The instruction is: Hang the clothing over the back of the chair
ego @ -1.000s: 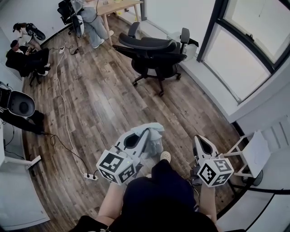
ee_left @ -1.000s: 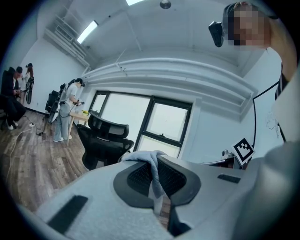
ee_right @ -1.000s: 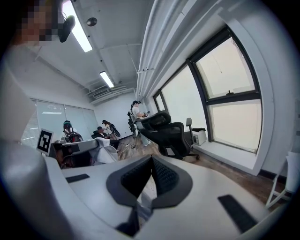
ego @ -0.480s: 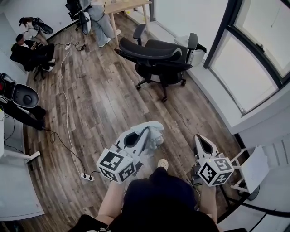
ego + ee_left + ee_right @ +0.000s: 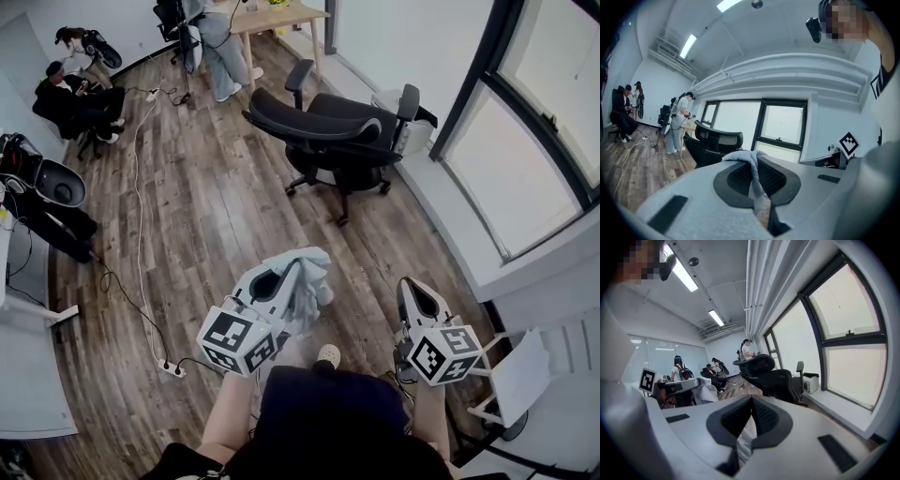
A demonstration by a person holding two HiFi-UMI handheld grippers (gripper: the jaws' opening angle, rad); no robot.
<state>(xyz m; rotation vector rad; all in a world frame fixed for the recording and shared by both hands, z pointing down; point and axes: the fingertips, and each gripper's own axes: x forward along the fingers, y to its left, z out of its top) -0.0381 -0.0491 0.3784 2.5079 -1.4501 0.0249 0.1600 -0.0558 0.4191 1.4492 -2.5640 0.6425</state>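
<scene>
A black office chair [image 5: 328, 131] stands on the wood floor ahead, near the window; it also shows in the left gripper view [image 5: 717, 140] and in the right gripper view [image 5: 773, 376]. My left gripper [image 5: 298, 272] is shut on a light blue piece of clothing [image 5: 309, 281], which bunches over its tips and hangs down. In the left gripper view the clothing [image 5: 740, 157] drapes across the closed pads of that gripper [image 5: 752, 159]. My right gripper [image 5: 410, 284] is held beside it, apart from the clothing, its jaws meeting at the tip [image 5: 751, 399]. Both are well short of the chair.
A power strip [image 5: 169, 367] and its white cable lie on the floor at left. People [image 5: 70, 98] sit and stand at the far left by a wooden desk [image 5: 272, 14]. A window sill [image 5: 450, 216] runs along the right, with a white stand [image 5: 511, 375] near my right side.
The person has stepped towards the chair, which now sits lower and nearer in the head view. Both grippers moved along with them; the left one keeps its hold on the clothing.
</scene>
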